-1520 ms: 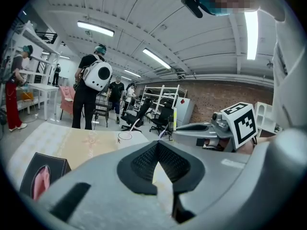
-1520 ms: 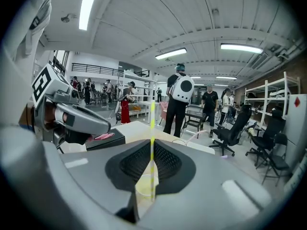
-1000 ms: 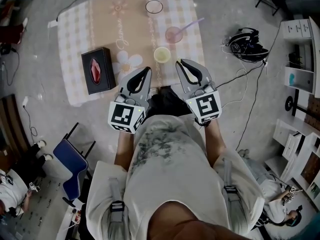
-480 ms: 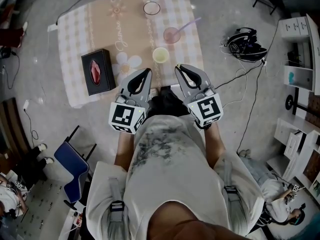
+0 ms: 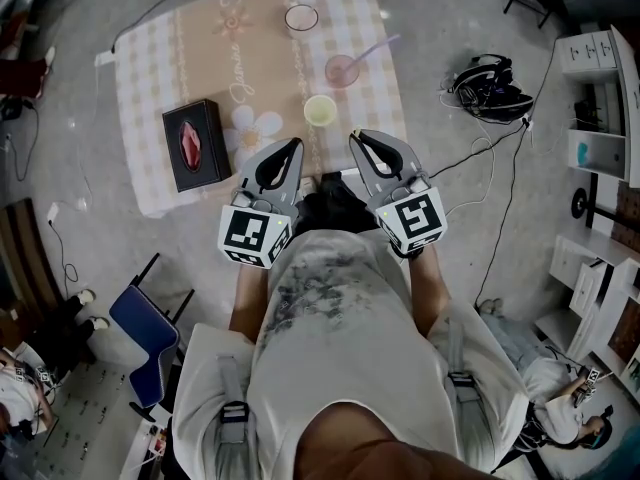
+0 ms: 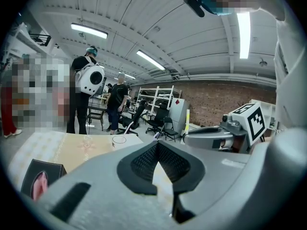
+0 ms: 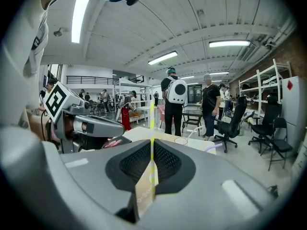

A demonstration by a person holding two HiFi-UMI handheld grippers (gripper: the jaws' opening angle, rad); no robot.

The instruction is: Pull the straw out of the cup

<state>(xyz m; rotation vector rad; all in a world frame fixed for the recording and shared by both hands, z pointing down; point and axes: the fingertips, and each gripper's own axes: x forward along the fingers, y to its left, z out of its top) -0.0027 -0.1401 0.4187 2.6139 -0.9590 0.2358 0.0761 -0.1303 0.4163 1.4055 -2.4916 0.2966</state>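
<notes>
Near the front edge of the checked table, the left gripper hangs with its jaws pressed together on nothing. The right gripper pinches a yellow-green straw upright. Toward the right edge, the pink cup holds a leaning purple straw. A sideways tug on it could, I'd think, topple that unbraced cup.

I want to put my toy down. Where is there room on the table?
On the table, the far left corner beyond the black box is bare; so is the strip between box and cups. Crowded on the right: clear cup, pink cup, yellow cup.
</notes>
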